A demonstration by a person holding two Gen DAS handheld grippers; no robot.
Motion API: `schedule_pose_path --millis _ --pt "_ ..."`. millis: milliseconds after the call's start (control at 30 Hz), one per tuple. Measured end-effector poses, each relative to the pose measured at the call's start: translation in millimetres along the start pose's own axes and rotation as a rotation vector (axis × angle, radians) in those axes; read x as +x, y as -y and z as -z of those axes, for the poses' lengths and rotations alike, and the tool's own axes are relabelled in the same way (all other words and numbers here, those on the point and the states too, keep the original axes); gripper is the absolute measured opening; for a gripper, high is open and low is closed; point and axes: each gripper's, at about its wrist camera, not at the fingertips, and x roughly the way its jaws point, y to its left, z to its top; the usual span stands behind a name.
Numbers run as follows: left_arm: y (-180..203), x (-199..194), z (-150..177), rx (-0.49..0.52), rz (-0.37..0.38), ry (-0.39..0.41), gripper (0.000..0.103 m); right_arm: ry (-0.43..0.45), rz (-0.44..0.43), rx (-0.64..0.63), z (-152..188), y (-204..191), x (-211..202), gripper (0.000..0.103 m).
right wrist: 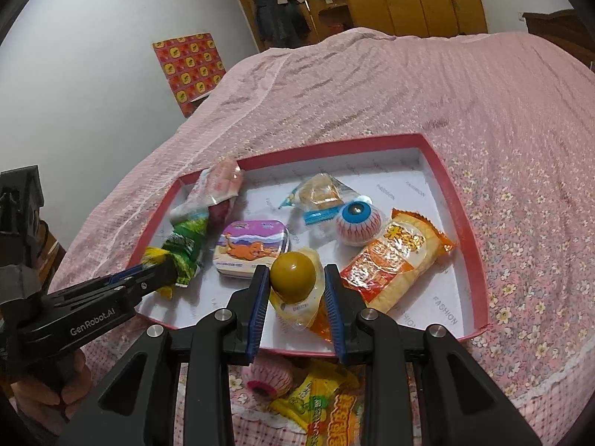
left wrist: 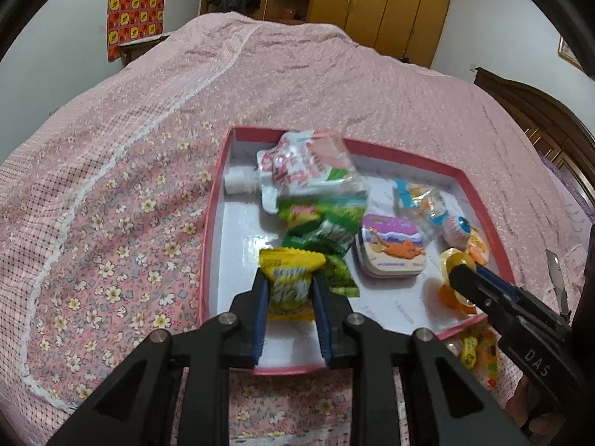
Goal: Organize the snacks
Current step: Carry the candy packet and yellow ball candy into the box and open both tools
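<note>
Left tool [left wrist: 288,282] pinches a yellow snack packet [left wrist: 290,278]; right tool [right wrist: 295,286] grips a wrapped olive-green ball [right wrist: 293,282], both over the pink tray [right wrist: 457,200].

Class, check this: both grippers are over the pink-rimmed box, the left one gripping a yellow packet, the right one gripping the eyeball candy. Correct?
One error. The right gripper grips a wrapped brownish ball; the eyeball candy lies free in the box, per the right wrist view. The left gripper does hold the yellow packet.

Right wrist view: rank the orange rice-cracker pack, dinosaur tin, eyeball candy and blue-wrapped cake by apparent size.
1. Orange rice-cracker pack, clearly largest.
2. Dinosaur tin.
3 and 4. Blue-wrapped cake and eyeball candy look alike; the cake lies farther from the camera, so I won't rank them.
</note>
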Motion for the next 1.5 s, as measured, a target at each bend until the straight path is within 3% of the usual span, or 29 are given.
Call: schedule_pose_path --millis 533,633,733,1067,1500 --pt "3 7 1 0.023 -0.030 0.024 0.023 0.021 -0.012 -0.030 6 0 3 0.031" --pt "4 5 2 0.025 -0.025 0.025 0.023 0.025 -0.022 -0.027 7 0 0 0.036" --pt "7 0 5 0.027 -0.007 0.021 0.032 0.042 -0.042 -0.021 7 0 -5 0.044" --pt "24 -35 16 0.081 0.007 0.036 0.054 0.051 -0.075 -0.035 11 -10 -32 0.047" --pt "36 -78 48 0.100 0.019 -0.004 0.055 0.023 -0.071 -0.048 40 -15 -78 0.047"
